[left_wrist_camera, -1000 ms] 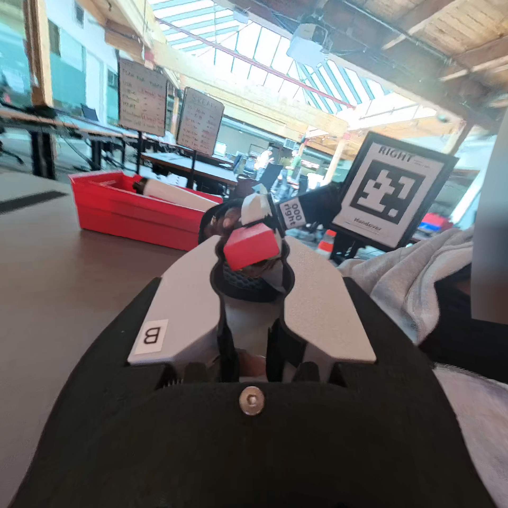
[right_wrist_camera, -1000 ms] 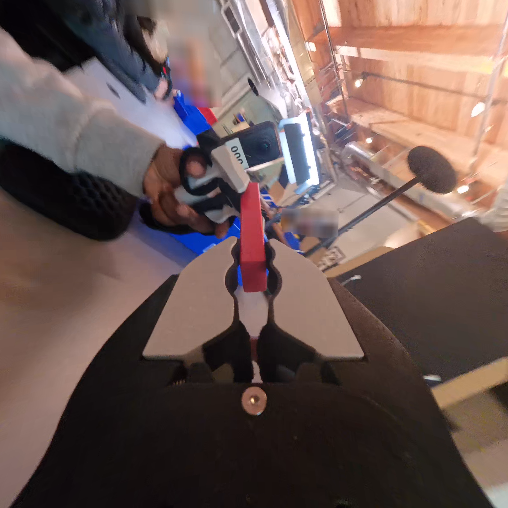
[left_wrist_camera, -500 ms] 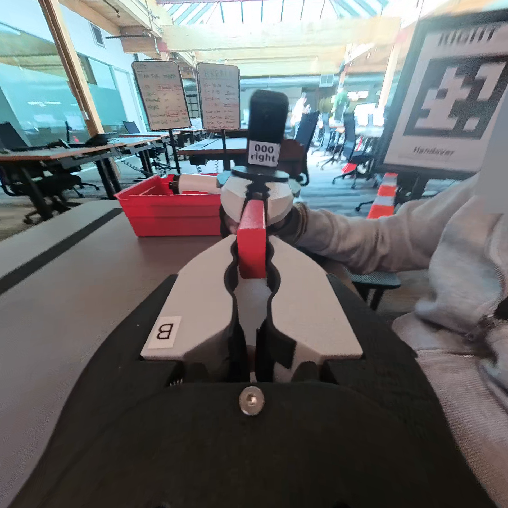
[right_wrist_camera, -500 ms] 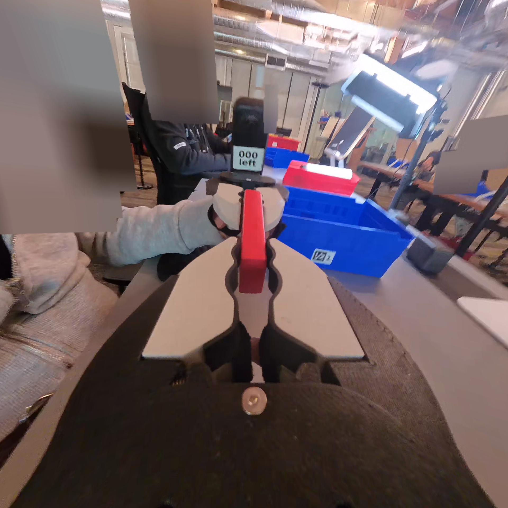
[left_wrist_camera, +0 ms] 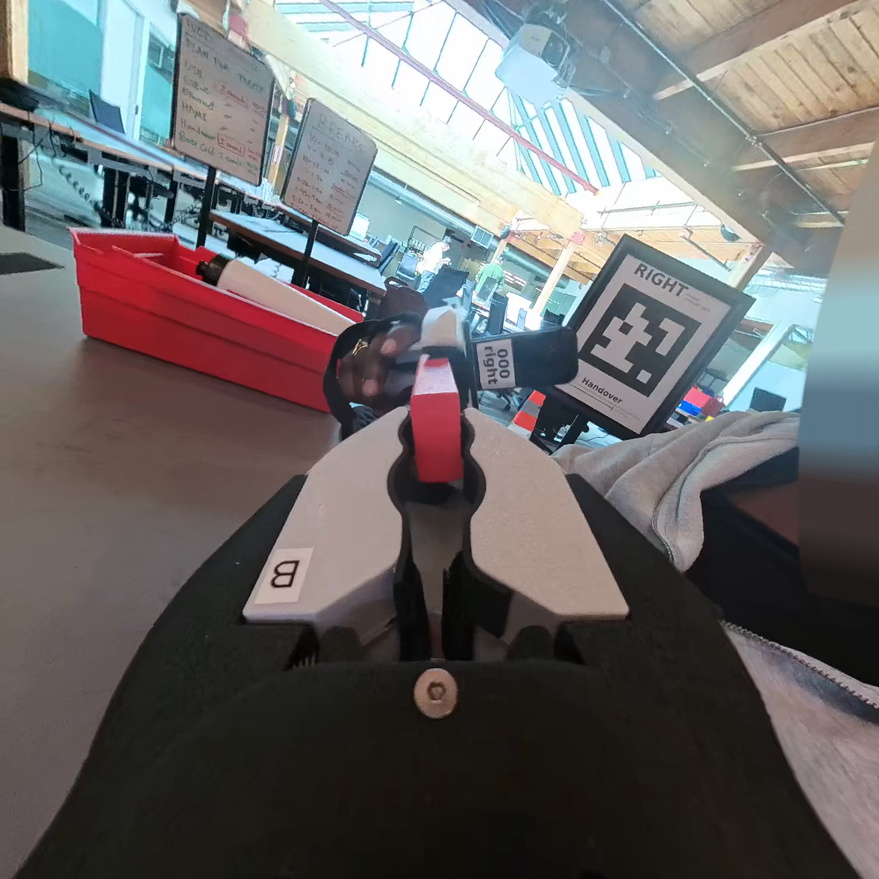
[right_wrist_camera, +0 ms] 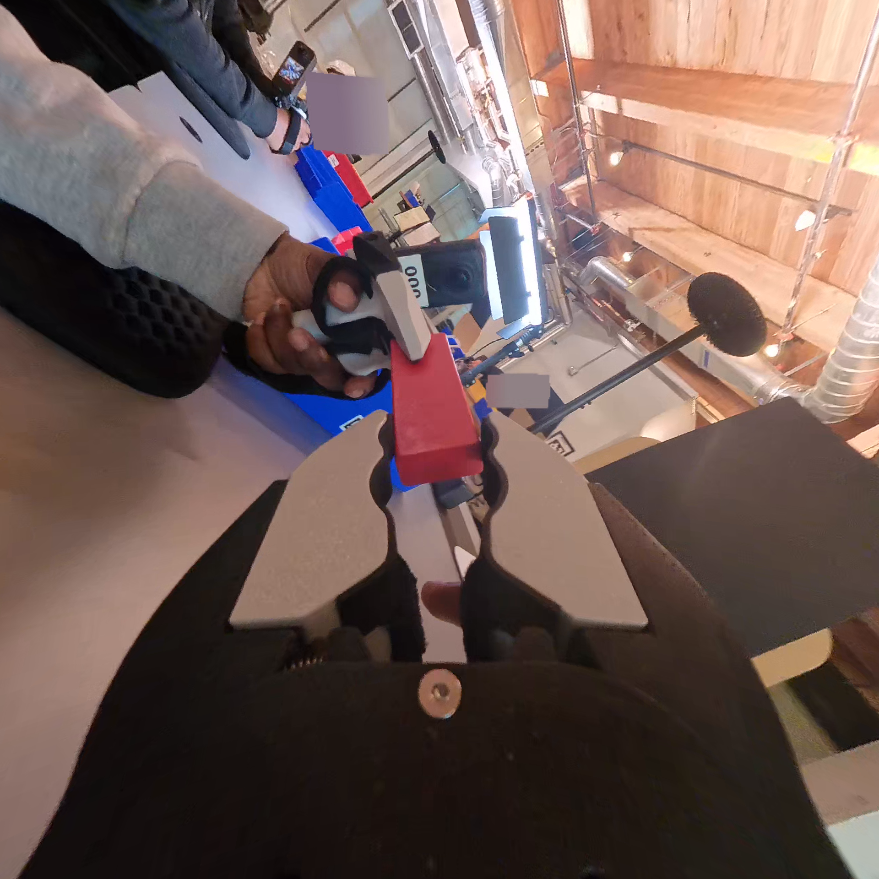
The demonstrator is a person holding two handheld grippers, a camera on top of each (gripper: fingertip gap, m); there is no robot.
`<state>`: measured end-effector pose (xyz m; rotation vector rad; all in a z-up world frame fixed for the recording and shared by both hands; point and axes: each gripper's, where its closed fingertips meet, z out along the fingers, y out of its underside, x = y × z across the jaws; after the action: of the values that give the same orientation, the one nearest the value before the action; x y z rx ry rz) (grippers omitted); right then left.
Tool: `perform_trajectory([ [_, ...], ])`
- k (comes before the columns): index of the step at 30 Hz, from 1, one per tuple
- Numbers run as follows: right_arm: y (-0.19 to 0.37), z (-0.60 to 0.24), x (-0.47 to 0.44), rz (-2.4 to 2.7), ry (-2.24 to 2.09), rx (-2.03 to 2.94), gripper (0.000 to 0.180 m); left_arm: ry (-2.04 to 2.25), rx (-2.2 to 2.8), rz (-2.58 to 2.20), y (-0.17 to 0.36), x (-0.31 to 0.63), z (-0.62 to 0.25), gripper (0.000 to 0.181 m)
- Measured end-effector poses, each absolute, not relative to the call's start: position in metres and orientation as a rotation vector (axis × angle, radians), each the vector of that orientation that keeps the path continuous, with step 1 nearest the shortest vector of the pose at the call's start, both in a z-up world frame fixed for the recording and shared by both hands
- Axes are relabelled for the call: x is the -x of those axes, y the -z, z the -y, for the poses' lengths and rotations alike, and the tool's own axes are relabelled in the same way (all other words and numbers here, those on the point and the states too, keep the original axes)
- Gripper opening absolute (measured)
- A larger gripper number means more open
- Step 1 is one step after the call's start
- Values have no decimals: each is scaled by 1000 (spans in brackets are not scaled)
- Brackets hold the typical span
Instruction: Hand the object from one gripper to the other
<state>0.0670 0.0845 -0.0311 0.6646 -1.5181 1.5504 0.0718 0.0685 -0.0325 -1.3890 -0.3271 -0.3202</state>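
A red block is clamped by its thin sides between my left gripper's grey fingers, above the table. Its far end reaches my right gripper, which lies rolled on its side in a person's hand. In the right wrist view the red block shows its wide face. My right gripper's jaws stand parted on either side of its near end, with a thin gap at the left finger. My left gripper pinches the block's far end there.
A red bin with a white bottle sits on the grey table at the left. A framed marker sign stands at the right. Blue bins, a light panel and a microphone boom lie beyond. My two grippers' fingertips are within a few centimetres of each other.
One second ago the right gripper clamped the block and the left jaws stood wide around it. Then both gripped it. Now the left grips it and the right jaws have parted; both grippers have rolled.
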Motion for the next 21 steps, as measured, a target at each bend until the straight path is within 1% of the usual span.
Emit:
perform_trajectory([
  [1,31,-85,-67,1538,-1577,-657,35,289,1390,292,31,-74,-69,18],
  [2,29,-86,-68,1565,-1626,-642,34,235,1393,250,28,-76,-69,31],
  [3,27,-87,-68,1606,-1695,-611,34,153,1402,212,27,-77,-70,51],
  [4,26,-88,-67,1665,-1778,-563,35,43,1419,162,26,-78,-71,63],
  [6,21,-91,-64,1785,-1971,-455,35,-244,1451,43,26,-77,-72,73],
  [8,18,-94,-63,1878,-2146,-368,34,-488,1455,-37,25,-73,-71,73],
  [10,16,-96,-63,1909,-2245,-330,35,-554,1452,-61,23,-72,-72,70],
  [16,23,-92,-68,2003,-2249,-342,35,-466,1450,-57,24,-77,-74,47],
  [18,26,-90,-69,2026,-2238,-344,35,-442,1462,-40,25,-77,-74,34],
  [21,25,-89,-68,2018,-2238,-326,35,-381,1482,1,27,-75,-73,34],
])
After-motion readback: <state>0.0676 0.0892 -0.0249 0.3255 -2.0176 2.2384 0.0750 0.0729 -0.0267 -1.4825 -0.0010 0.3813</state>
